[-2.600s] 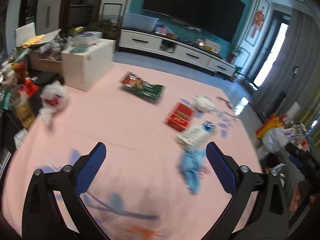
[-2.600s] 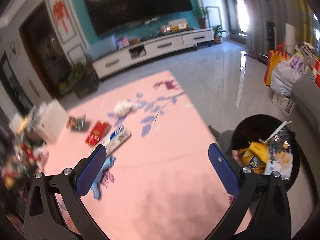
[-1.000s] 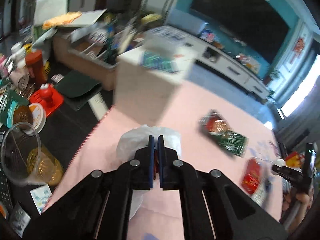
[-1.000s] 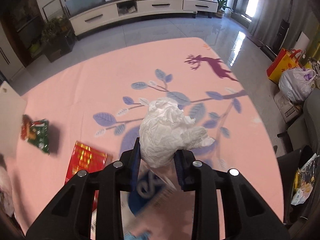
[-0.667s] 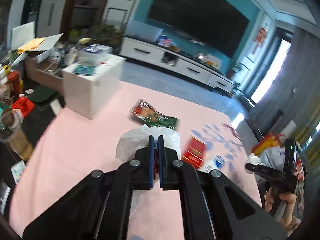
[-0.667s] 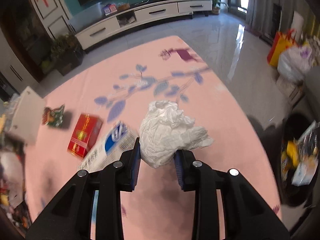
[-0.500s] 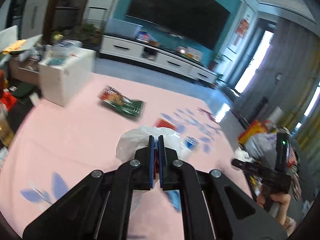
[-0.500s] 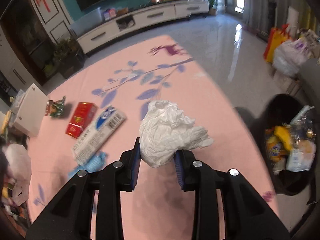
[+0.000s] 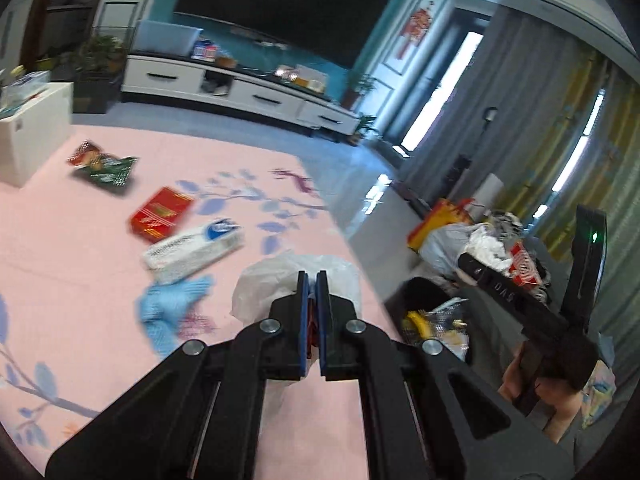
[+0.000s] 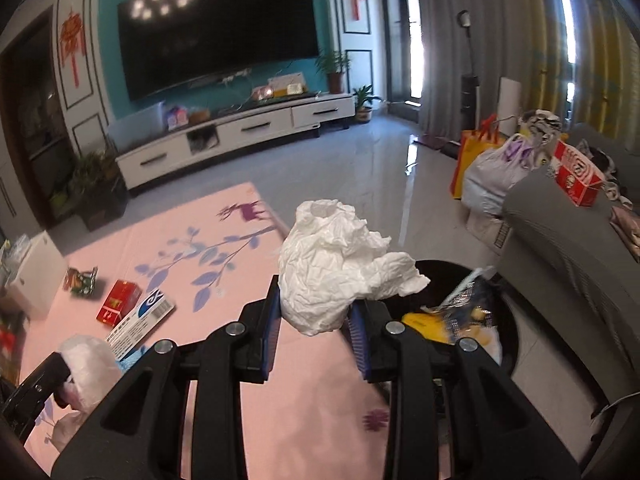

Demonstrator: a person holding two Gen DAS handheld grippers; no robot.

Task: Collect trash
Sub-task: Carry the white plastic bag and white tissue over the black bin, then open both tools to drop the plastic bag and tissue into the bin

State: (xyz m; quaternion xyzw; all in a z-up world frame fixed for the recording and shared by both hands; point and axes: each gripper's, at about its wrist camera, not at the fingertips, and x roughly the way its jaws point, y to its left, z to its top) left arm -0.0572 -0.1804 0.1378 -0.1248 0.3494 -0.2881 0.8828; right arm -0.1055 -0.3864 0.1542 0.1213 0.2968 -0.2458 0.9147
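Blue-padded jaws of the left gripper are pressed together on a thin white bag, held above the pink mat. The right gripper pinches a crumpled tissue just beside the black bin, which holds yellow and foil wrappers. On the mat lie a blue glove, a white box, a red box and a green packet.
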